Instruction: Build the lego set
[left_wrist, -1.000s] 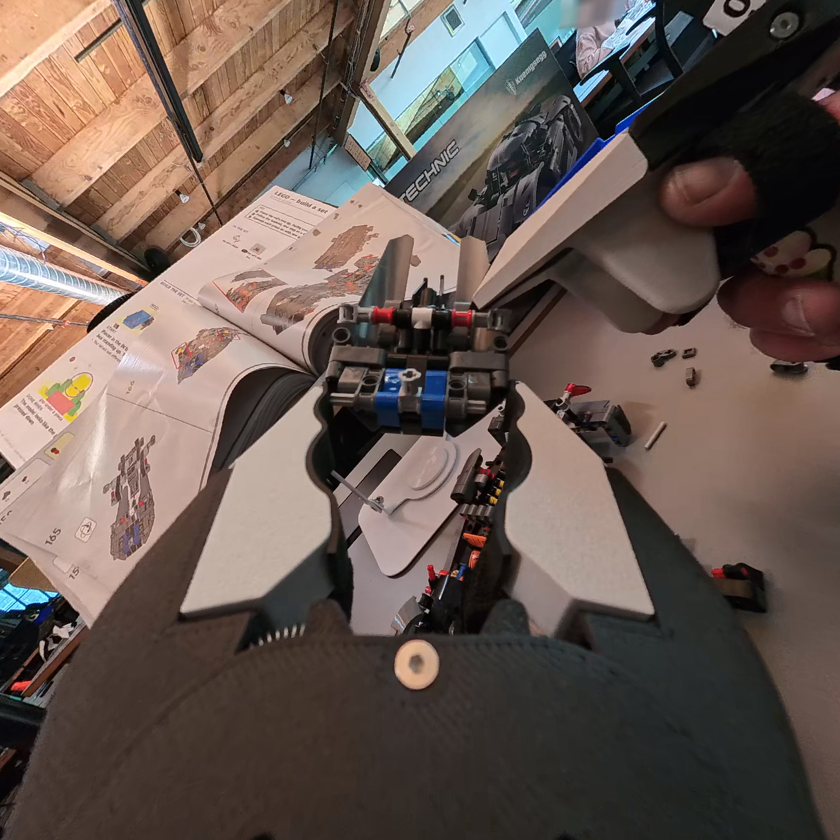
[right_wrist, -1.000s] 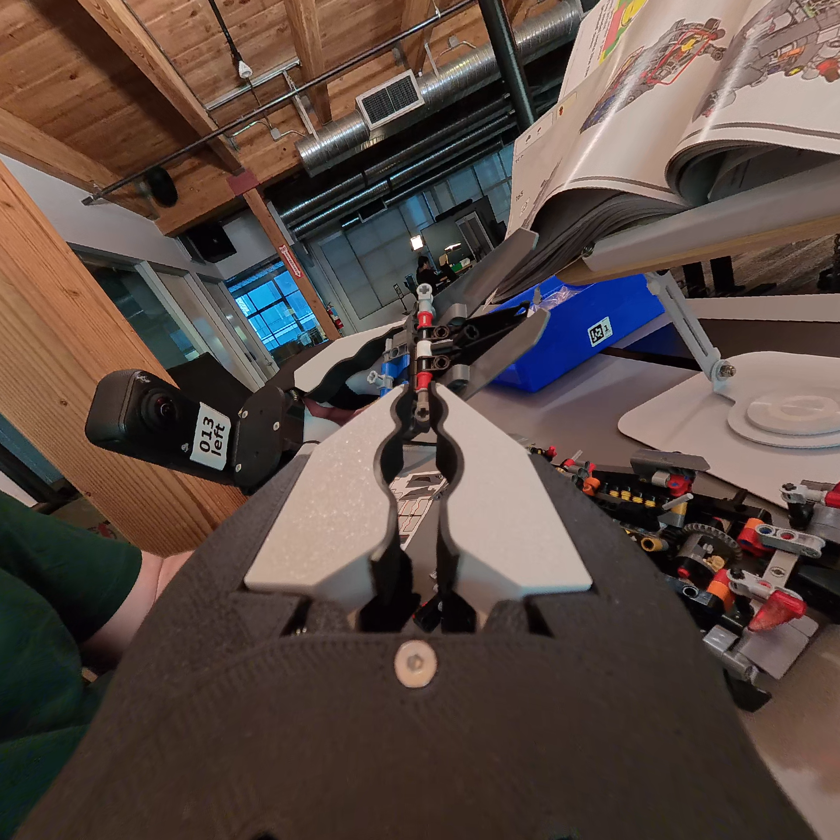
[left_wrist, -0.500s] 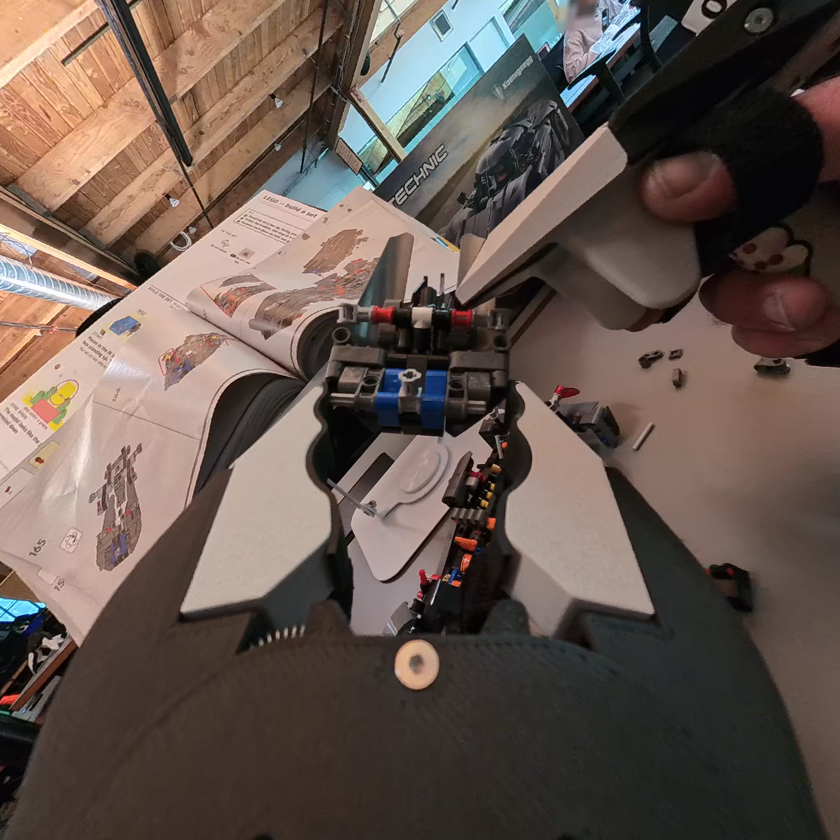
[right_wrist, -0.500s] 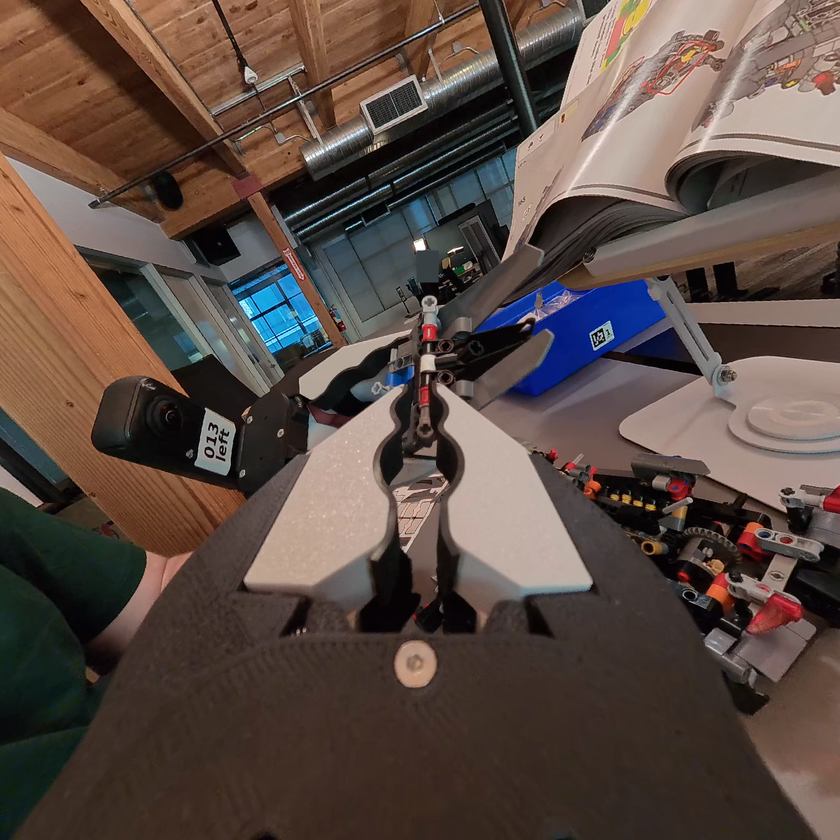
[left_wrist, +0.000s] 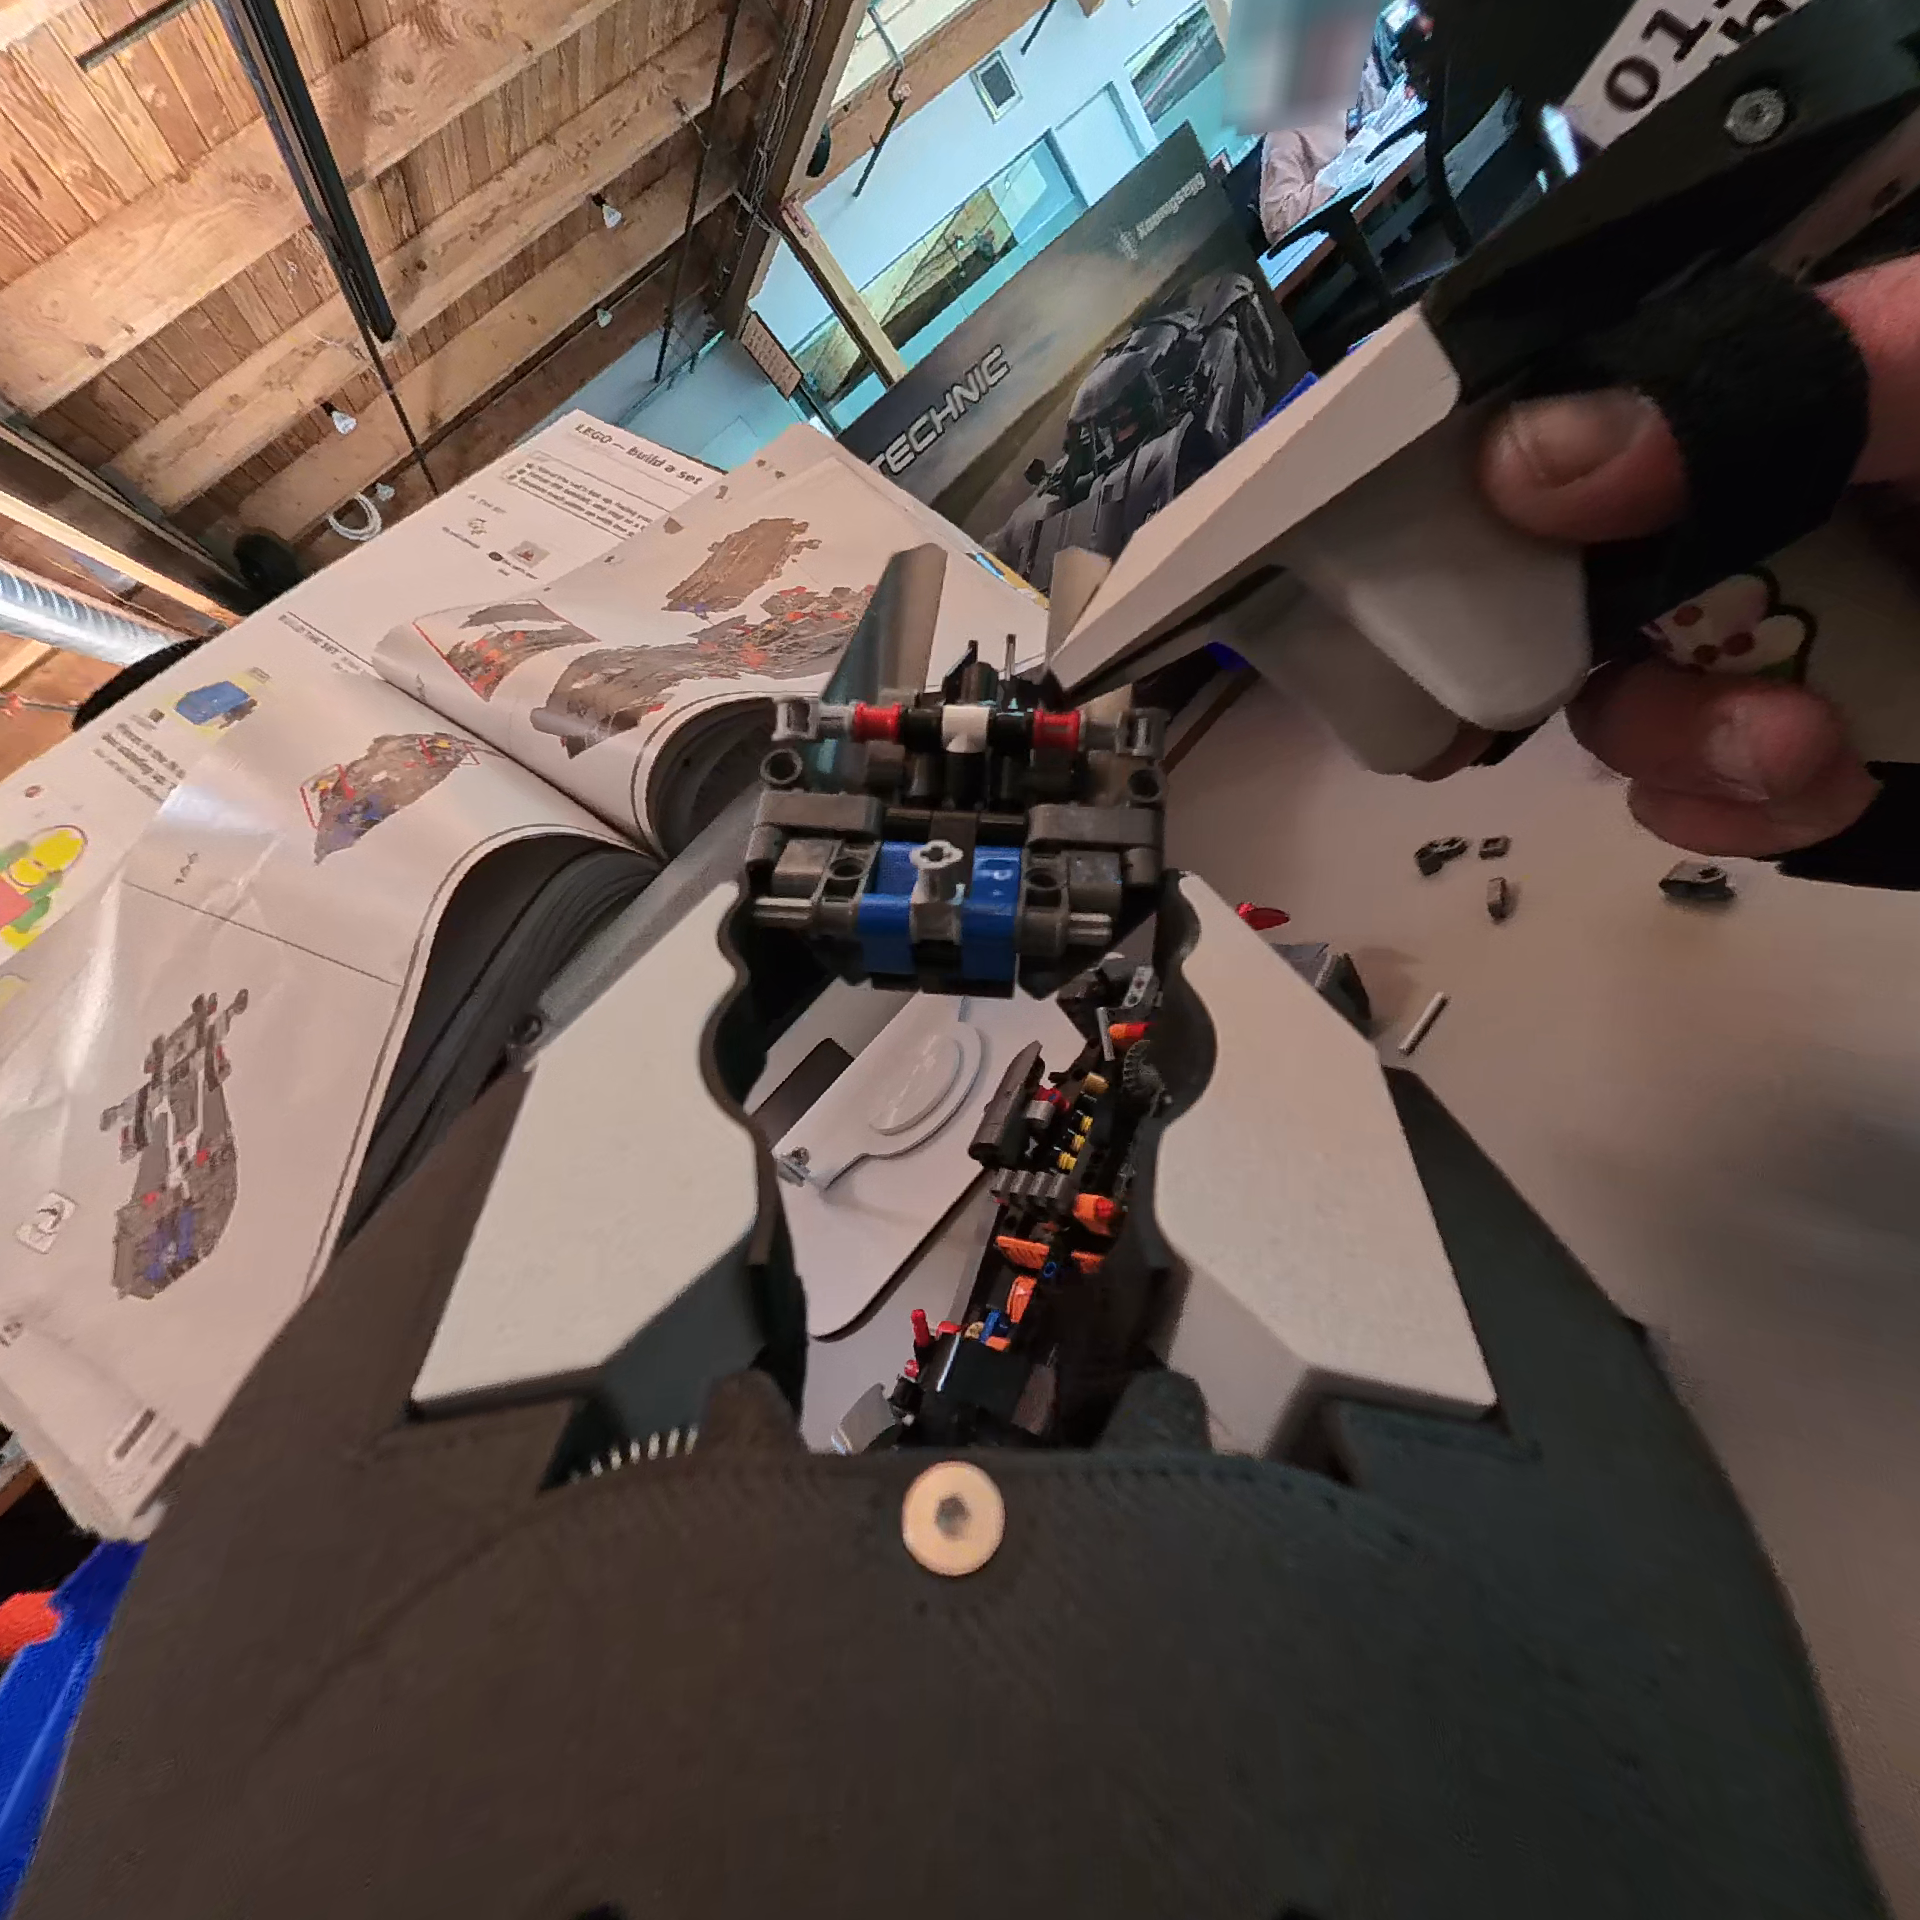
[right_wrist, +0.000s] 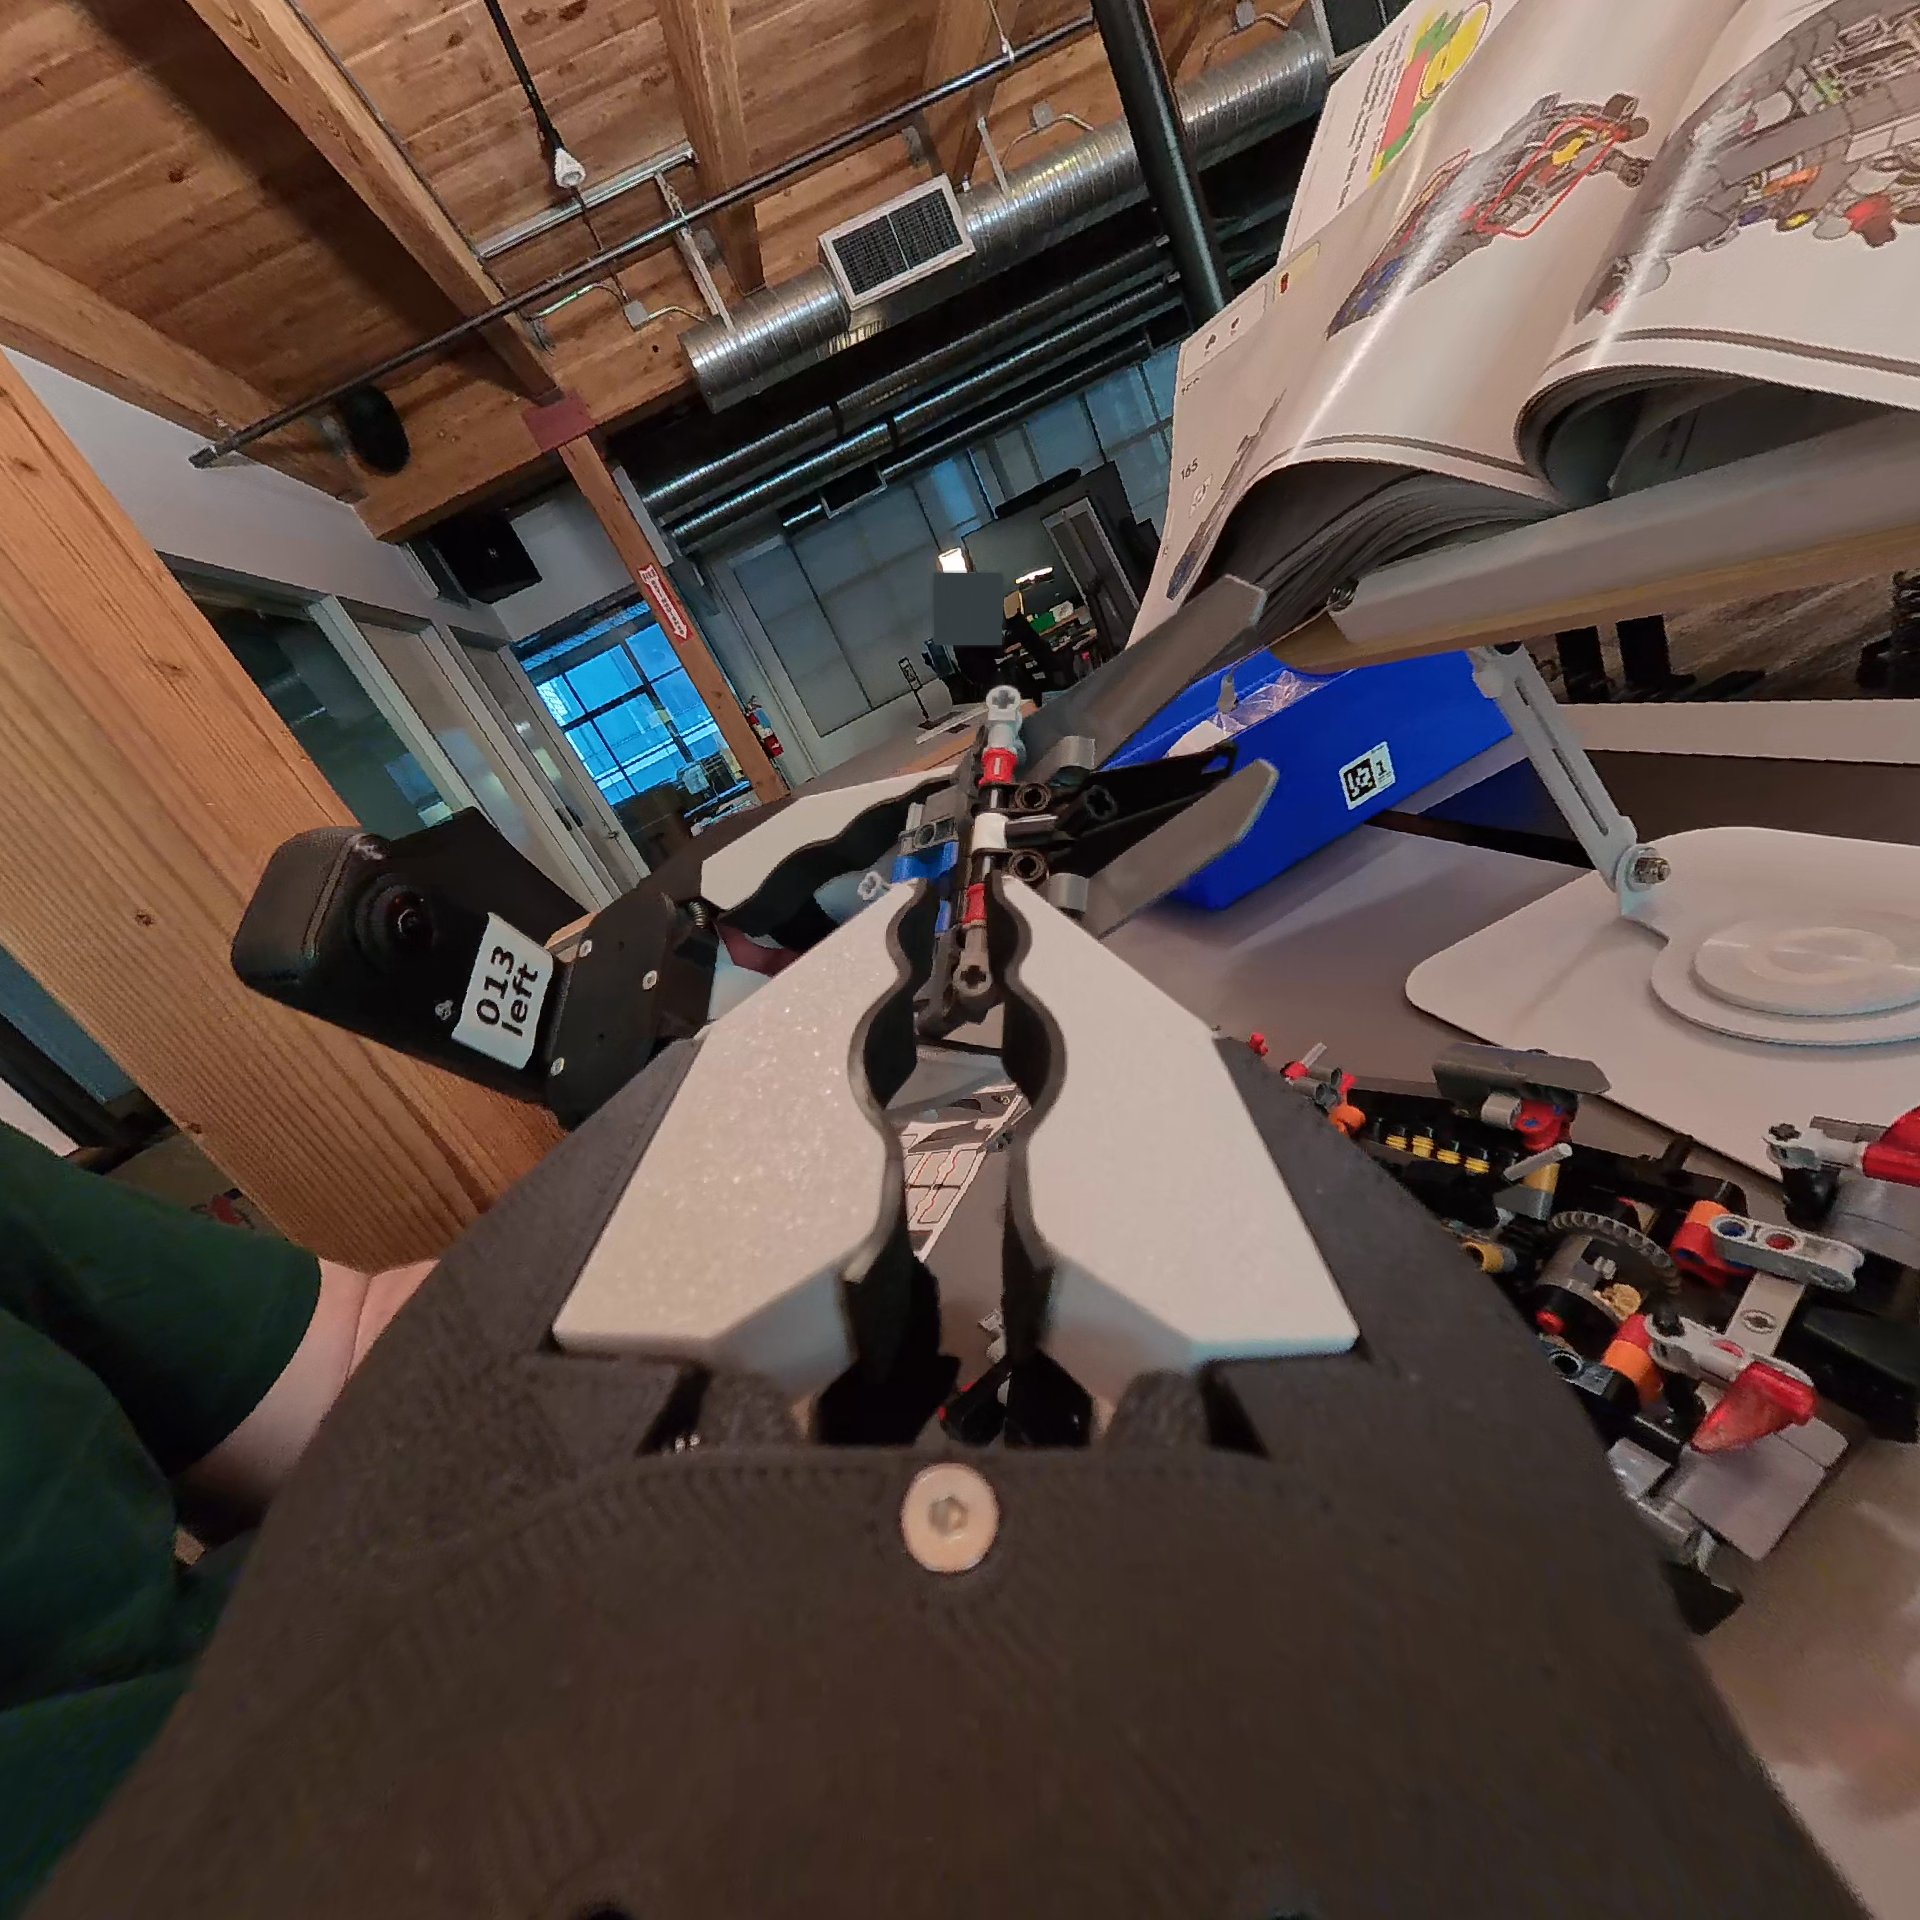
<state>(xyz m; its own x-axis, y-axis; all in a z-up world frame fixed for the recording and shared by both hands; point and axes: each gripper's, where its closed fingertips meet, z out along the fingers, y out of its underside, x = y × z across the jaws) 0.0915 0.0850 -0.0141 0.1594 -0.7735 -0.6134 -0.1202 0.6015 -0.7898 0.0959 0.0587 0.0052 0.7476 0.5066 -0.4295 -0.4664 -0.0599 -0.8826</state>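
The open instruction booklet (left_wrist: 343, 790) rests on its stand at the left; beside it the left gripper (left_wrist: 951, 935) clamps the dark grey and blue lego assembly (left_wrist: 951, 842) aloft above the table, while the right gripper (right_wrist: 961, 951) pinches its axle end

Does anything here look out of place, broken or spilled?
Nothing looks broken or spilled. A few small dark pieces and a pale pin lie scattered on the table, normal for building. The left tongs hold the lego block level, and the right tongs grip its rod.
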